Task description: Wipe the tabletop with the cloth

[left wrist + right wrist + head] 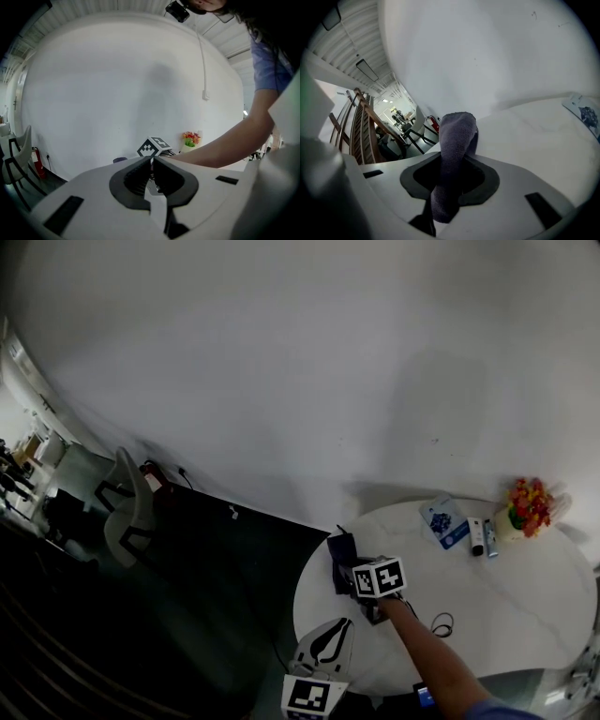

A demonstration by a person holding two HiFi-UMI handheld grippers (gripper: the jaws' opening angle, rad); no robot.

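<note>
1. White wall fills most of the head view above a dark floor. The round white tabletop (pixel 525 615) is cut off at the frame's right and bottom edges.
2. Things along the tabletop's far edge are small. A pot of orange and red flowers (pixel 530 502) and a blue-and-white packet (pixel 445 521) can be read. The two little upright containers (pixel 483 537) between them cannot be identified.
3. At the tabletop's near-left edge, the left gripper (pixel 333 638) is partly cropped by the bottom of the frame. Its own view shows the left gripper (pixel 152 161) with jaws brought together and nothing between them.
4. The right gripper (pixel 452 176) is clamped on a grey-purple cloth (pixel 457 140). The cloth rises out between the jaws and folds over past their tips. Its lower end drops into the gripper's throat, where it is lost from sight.
5. In the head view the right gripper (pixel 349 570) sits at the tabletop's left edge, with the person's forearm (pixel 431 657) reaching across to it.
6. The cloth (pixel 341 547) shows there only as a dark patch just beyond the jaws, over that left edge. Whether it touches the surface cannot be told.
</note>
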